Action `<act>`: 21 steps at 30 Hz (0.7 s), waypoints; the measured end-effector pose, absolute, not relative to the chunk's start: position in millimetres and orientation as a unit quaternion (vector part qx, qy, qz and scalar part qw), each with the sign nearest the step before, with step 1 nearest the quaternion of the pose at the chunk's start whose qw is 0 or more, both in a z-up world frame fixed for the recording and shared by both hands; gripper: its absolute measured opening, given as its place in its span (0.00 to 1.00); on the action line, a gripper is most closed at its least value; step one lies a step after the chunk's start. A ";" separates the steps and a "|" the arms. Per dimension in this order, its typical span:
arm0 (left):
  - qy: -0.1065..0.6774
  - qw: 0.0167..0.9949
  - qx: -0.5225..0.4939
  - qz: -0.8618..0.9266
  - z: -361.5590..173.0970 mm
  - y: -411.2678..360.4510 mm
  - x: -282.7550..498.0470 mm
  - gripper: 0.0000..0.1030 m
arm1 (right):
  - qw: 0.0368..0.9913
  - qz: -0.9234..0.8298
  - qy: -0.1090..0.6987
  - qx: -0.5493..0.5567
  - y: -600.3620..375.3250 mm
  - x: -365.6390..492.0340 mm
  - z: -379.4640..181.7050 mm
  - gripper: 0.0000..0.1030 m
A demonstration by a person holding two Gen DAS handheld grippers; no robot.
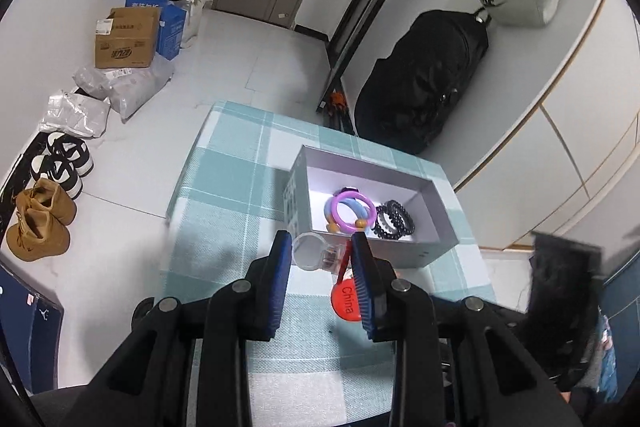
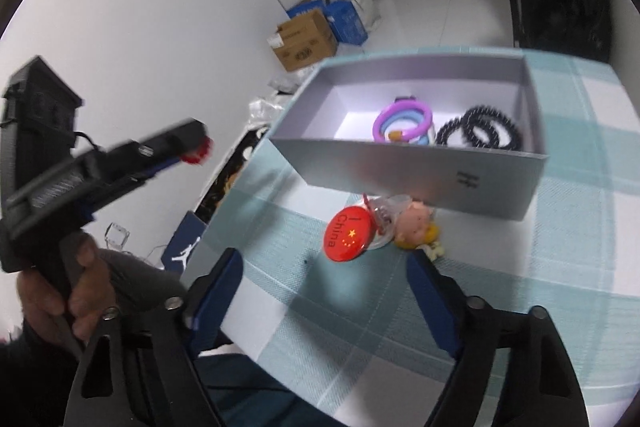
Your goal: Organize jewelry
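Observation:
A grey open box [image 1: 420,251] [image 2: 424,167] stands on the checked table and holds purple and blue rings [image 1: 350,213] [image 2: 402,121] and black bead bracelets [image 1: 394,221] [image 2: 480,129]. In front of it lie a red "China" badge [image 1: 346,301] [image 2: 346,235], a clear ring piece [image 1: 316,251] and a small doll charm [image 2: 418,229]. My left gripper [image 1: 322,251] hovers above the clear piece, fingers apart around it; whether it touches is unclear. In the right wrist view the left gripper [image 2: 192,143] is blurred with something red at its tip. My right gripper [image 2: 324,269] is open, near the badge.
The teal checked tablecloth [image 1: 240,195] covers a small table. On the floor to the left are cardboard boxes [image 1: 126,37], plastic bags and shoes [image 1: 40,219]. A black backpack [image 1: 420,83] leans by the white cabinet at right.

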State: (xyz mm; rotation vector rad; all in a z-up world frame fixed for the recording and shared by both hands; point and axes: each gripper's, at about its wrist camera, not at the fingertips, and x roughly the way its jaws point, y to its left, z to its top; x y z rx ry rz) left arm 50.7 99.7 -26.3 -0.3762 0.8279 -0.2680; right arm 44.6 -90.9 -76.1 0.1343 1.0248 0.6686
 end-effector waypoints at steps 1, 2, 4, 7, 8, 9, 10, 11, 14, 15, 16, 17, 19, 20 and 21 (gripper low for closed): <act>0.399 0.890 -0.184 -0.126 -26.8 101.9 51.5 0.24 | 0.815 0.311 0.485 0.061 -88.0 45.8 -78.6 0.74; 0.400 0.889 -0.186 -0.125 -27.2 103.0 51.7 0.24 | 0.814 0.308 0.488 0.058 -83.8 46.9 -81.1 0.72; 0.402 0.886 -0.193 -0.127 -28.4 107.1 52.4 0.24 | 0.817 0.303 0.489 0.047 -74.8 47.5 -84.0 0.70; 0.405 0.884 -0.196 -0.129 -29.3 110.3 53.7 0.24 | 0.823 0.287 0.489 0.027 -64.0 48.6 -87.0 0.62; 0.406 0.883 -0.196 -0.130 -30.2 110.6 54.8 0.24 | 0.825 0.280 0.490 0.018 -59.4 49.4 -89.1 0.59; 0.406 0.883 -0.194 -0.130 -29.5 111.4 53.9 0.24 | 0.826 0.273 0.493 0.009 -56.2 50.1 -90.8 0.57; 0.406 0.884 -0.191 -0.130 -29.0 111.7 53.7 0.24 | 0.830 0.263 0.492 -0.001 -53.2 50.4 -91.9 0.52; 0.405 0.885 -0.188 -0.132 -28.5 111.5 53.9 0.24 | 0.834 0.254 0.489 -0.009 -50.9 50.4 -91.5 0.49; 0.402 0.886 -0.186 -0.135 -27.0 113.7 52.4 0.24 | 0.842 0.244 0.479 -0.038 -40.2 48.6 -91.7 0.46; 0.403 0.886 -0.187 -0.137 -27.2 114.8 52.5 0.24 | 0.843 0.242 0.477 -0.050 -36.4 47.6 -91.7 0.45; 0.403 0.884 -0.190 -0.138 -27.6 115.9 53.0 0.24 | 0.844 0.239 0.475 -0.064 -32.4 46.2 -92.2 0.42; 0.404 0.883 -0.193 -0.138 -28.0 116.8 53.4 0.24 | 0.847 0.235 0.471 -0.076 -29.1 44.1 -92.2 0.35; 0.405 0.882 -0.197 -0.138 -28.9 118.7 54.5 0.24 | 0.848 0.233 0.468 -0.088 -26.6 41.0 -93.6 0.24; 0.406 0.881 -0.199 -0.138 -29.1 119.8 55.0 0.24 | 0.848 0.235 0.466 -0.088 -26.5 40.7 -93.5 0.18; 0.405 0.881 -0.201 -0.139 -29.1 119.9 55.2 0.24 | 0.848 0.238 0.466 -0.086 -27.1 39.8 -93.3 0.18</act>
